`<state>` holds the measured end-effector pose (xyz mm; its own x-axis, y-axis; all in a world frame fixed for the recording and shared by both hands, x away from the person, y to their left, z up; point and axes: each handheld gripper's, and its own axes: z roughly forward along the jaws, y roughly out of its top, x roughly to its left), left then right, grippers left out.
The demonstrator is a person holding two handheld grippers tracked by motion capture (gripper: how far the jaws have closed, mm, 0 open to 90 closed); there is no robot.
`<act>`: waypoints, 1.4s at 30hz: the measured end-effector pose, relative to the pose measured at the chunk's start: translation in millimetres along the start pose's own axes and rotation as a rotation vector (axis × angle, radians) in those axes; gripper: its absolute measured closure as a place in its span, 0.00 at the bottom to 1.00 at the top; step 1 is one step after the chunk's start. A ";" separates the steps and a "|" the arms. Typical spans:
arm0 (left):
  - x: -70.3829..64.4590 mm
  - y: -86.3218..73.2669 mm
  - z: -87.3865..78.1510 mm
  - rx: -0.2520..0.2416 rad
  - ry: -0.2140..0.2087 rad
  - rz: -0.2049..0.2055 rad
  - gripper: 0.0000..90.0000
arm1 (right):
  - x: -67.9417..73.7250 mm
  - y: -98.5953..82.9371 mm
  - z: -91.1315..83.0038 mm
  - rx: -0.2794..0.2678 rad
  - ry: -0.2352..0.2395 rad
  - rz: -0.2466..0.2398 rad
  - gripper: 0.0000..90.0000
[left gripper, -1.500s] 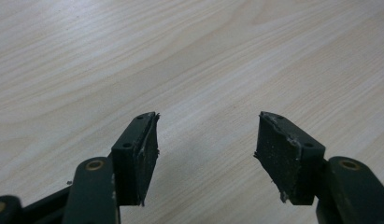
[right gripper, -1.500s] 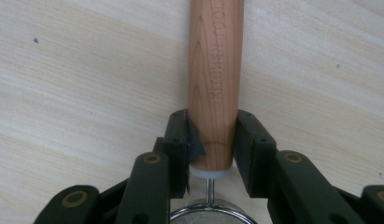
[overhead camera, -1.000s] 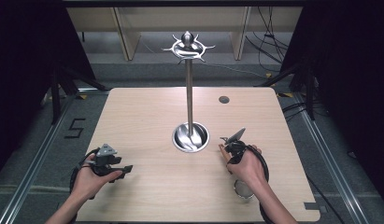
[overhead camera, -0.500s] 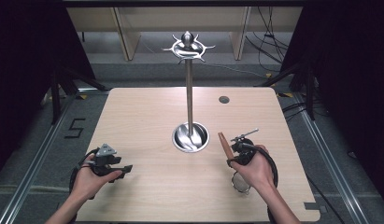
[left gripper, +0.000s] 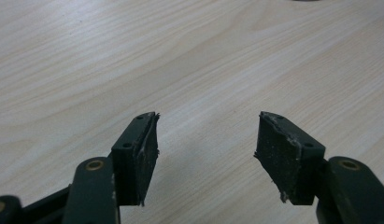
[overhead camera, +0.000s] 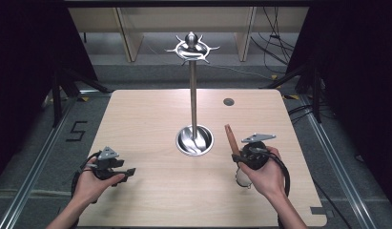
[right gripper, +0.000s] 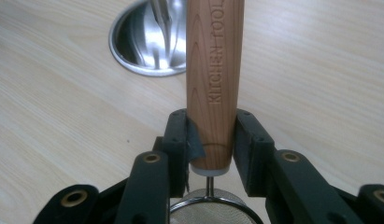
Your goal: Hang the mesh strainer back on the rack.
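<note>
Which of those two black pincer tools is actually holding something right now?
The right gripper, at the right of the high view: its jaws clamp a wooden handle stamped KITCHEN TOOL. The left gripper is open over bare table.

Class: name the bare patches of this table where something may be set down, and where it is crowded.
Free: the table left of the stand, and the near middle between left gripper and right gripper. Crowded: around the right gripper's strainer.

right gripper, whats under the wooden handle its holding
Below the wooden handle, clamped in the right gripper, a thin metal stem leads to a round mesh strainer head. Most of the mesh is cut off by the picture edge and the jaws.
</note>
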<state>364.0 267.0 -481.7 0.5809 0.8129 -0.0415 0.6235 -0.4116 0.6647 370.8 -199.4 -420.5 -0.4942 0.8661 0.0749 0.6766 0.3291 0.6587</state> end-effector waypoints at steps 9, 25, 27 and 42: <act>0.4 0.1 -0.8 0.004 0.003 0.002 0.42 | 3.7 5.2 -7.9 -0.111 0.005 -0.021 0.77; 0.1 0.1 -1.5 -0.005 0.008 -0.006 0.42 | 7.1 11.6 -16.3 -0.228 0.004 -0.053 0.77; 0.2 0.1 -1.6 -0.005 0.008 -0.005 0.42 | 8.2 12.7 -18.3 -0.236 0.007 -0.043 0.77; 0.0 0.0 -0.9 -0.007 0.007 -0.003 0.42 | 10.3 19.4 -26.9 -0.280 0.010 -0.033 0.77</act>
<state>363.5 267.4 -481.0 0.5752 0.8171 -0.0384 0.6214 -0.4059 0.6701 364.2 -194.3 -386.8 -0.5196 0.8525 0.0563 0.4837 0.2392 0.8419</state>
